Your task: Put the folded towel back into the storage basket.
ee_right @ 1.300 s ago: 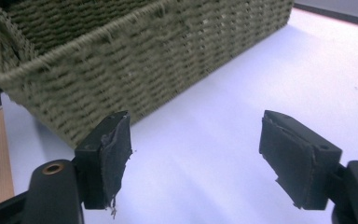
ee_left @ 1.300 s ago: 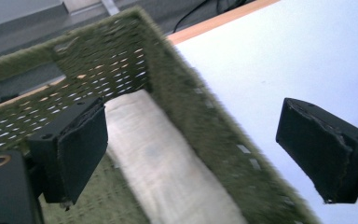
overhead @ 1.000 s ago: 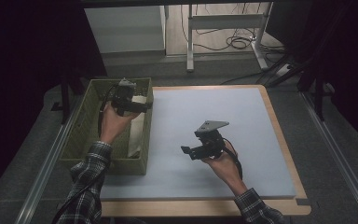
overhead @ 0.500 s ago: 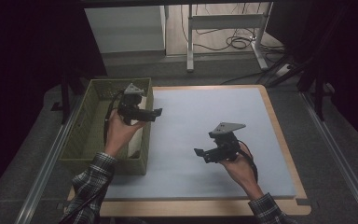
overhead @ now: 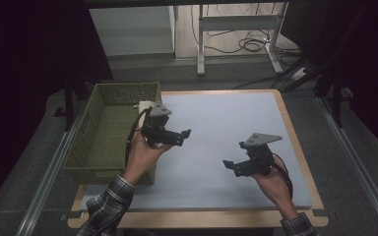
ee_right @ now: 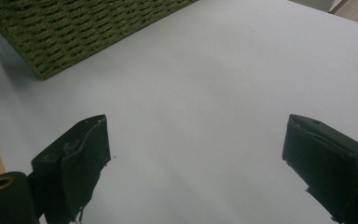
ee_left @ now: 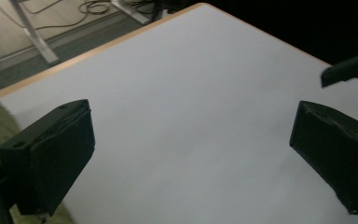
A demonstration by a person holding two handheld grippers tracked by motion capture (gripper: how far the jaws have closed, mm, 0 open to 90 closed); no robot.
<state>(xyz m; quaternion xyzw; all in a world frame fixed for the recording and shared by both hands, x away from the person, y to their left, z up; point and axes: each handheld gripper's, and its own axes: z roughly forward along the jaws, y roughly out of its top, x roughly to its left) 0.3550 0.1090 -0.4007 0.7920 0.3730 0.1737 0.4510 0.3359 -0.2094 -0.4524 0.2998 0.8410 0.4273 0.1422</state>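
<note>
Fingers of left gripper [overhead: 179, 135] and right gripper [overhead: 232, 166] spread wide, holding nothing.

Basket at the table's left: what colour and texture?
Olive green, woven basket; the weave shows best in the right gripper view.

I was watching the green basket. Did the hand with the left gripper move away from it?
Yes. The left gripper was over the green basket a second ago; now it is past the basket's right wall, over the table's grey mat.

The left hand [overhead: 140, 155] holds up the left gripper [overhead: 179, 136], jaws wide apart. The right hand [overhead: 273, 179] holds the right gripper [overhead: 232, 167], jaws wide apart too.
</note>
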